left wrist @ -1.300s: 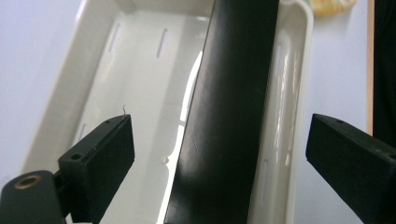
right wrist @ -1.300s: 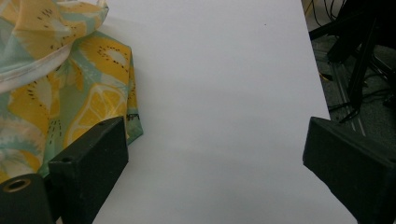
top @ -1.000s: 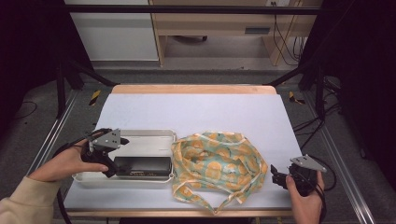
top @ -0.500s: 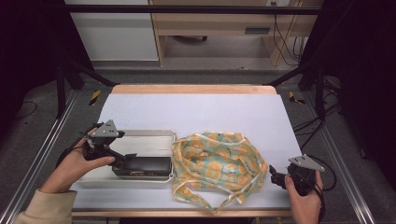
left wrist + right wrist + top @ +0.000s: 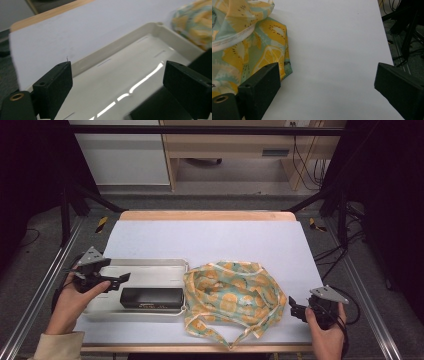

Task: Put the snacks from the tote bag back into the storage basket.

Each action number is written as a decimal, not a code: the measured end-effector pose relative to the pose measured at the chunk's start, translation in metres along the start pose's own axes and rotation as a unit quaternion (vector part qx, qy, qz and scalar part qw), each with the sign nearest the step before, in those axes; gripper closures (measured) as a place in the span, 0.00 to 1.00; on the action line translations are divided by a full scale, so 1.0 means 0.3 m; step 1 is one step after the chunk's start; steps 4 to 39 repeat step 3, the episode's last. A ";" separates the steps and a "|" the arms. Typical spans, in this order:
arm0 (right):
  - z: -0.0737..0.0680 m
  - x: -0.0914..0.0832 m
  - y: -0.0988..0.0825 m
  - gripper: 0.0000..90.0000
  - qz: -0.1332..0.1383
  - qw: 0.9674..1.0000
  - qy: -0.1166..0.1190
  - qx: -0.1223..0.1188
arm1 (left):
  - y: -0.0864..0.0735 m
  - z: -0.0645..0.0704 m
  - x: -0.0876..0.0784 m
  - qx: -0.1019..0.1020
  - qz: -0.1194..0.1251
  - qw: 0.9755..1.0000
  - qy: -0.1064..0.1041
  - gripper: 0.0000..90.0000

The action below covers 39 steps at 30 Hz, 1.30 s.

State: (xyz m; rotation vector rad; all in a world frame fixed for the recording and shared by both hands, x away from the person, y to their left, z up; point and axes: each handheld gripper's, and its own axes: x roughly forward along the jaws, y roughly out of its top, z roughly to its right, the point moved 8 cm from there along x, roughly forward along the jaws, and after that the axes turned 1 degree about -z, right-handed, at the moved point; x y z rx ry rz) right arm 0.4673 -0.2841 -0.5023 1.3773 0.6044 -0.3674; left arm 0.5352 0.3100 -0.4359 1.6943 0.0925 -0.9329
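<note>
A shallow white tray [image 5: 150, 266] lies at the table's left with a black box [image 5: 151, 297] in its near half. My left gripper [image 5: 121, 278] hovers over the tray's left end, open and holding nothing; in the left gripper view the tray [image 5: 130, 62] spreads between its jaws and the black box [image 5: 155, 107] sits at the bottom. A crumpled fruit-print cloth bag [image 5: 230, 295] lies right of the tray. My right gripper [image 5: 295, 310] rests open at the near right, just right of the bag [image 5: 244, 47].
The table [image 5: 215, 237] has a white top and a wooden far edge. Black frame legs and cables stand on the floor at both sides. Bare white surface [image 5: 332, 50] stretches ahead of the right gripper.
My left gripper rose off the black box, swung left and back, and now points across the tray's left end. The right gripper has hardly moved.
</note>
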 end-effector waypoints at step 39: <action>-0.009 0.004 0.004 0.08 -0.001 1.000 0.002 -0.001 | -0.021 -0.048 -0.005 -0.031 0.011 0.999 0.014 0.10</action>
